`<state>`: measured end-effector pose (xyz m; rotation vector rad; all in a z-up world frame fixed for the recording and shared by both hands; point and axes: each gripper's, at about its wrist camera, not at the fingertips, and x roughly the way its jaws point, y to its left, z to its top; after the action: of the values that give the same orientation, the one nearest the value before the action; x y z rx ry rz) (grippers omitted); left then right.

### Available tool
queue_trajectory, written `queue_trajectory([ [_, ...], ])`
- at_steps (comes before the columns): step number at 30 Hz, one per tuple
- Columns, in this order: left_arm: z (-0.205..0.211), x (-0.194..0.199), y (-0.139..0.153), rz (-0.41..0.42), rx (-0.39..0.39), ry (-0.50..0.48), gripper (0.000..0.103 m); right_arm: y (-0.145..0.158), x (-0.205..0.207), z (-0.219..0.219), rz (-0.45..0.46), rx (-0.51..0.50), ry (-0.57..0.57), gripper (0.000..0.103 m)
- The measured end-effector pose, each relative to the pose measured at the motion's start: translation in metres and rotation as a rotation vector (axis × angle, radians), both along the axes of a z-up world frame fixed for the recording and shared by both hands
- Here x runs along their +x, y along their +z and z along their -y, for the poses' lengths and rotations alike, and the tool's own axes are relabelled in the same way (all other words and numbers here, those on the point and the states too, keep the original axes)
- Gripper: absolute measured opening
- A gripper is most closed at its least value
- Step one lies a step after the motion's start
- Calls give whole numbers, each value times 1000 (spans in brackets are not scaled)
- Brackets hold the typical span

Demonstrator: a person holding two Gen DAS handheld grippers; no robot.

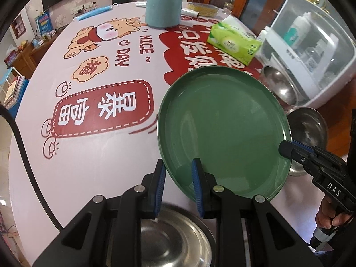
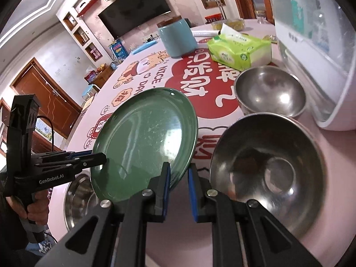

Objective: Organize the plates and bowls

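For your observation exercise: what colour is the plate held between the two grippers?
The plate is plain green; the left wrist view shows it best.

We see a round table (image 1: 93,155) with a pink printed cover. Directly on it: a teal canister (image 1: 163,9), a green tissue pack (image 1: 233,42), steel bowls (image 2: 269,91), and a white rack (image 1: 311,51).

A round green plate (image 1: 222,129) is tilted above the table, empty and glossy. Three empty steel bowls (image 2: 267,171) stand near it, at right and below.
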<state>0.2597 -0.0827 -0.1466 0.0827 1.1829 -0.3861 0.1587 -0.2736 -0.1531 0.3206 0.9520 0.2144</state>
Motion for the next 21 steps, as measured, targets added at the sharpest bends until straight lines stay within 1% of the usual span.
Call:
queue_trajectory([
  [13, -3, -66, 33, 46, -35, 22, 21, 37, -68, 2, 79, -34, 32, 15],
  [21, 0, -106, 47, 75, -44, 28, 21, 50, -104, 1, 114, -65, 57, 15],
])
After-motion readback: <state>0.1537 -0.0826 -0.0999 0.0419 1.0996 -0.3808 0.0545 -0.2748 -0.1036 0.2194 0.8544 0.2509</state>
